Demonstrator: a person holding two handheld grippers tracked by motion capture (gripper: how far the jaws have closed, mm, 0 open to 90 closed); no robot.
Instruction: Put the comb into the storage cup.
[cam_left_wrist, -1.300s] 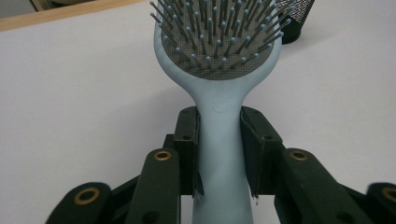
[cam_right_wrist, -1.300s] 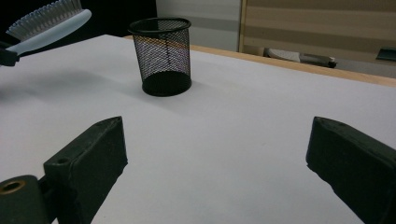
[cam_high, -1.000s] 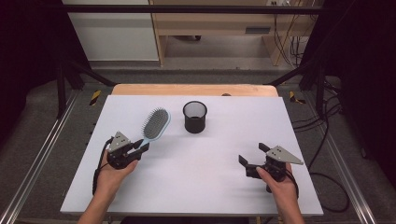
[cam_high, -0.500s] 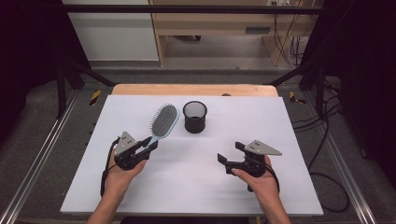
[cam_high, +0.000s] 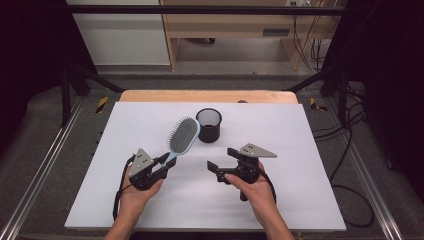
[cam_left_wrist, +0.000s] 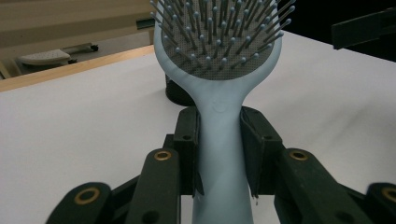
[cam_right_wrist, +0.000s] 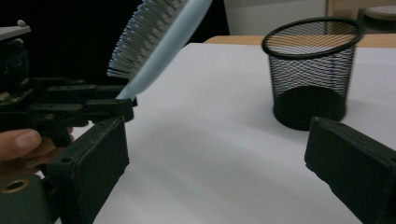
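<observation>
1. Two hand-held black two-jaw grippers work over the white table (cam_high: 300, 150).
2. Left gripper (cam_high: 164, 165): jaws clamped on the handle of a pale blue plastic paddle hairbrush (cam_high: 181, 137), whose bristled head tilts up toward the far right, off the table.
3. Right gripper (cam_high: 214, 170): jaws spread wide, having just been opening, nothing between them; it points left, toward the hairbrush.
4. Black wire-mesh cup (cam_high: 208, 125): upright, just right of the hairbrush head.

Count on the table (cam_high: 280, 200): 1 hairbrush (cam_high: 183, 135), light blue; 1 blk mesh cup (cam_high: 209, 125); 2 grippers, 1 per hand — left gripper (cam_high: 162, 165), right gripper (cam_high: 214, 170).
</observation>
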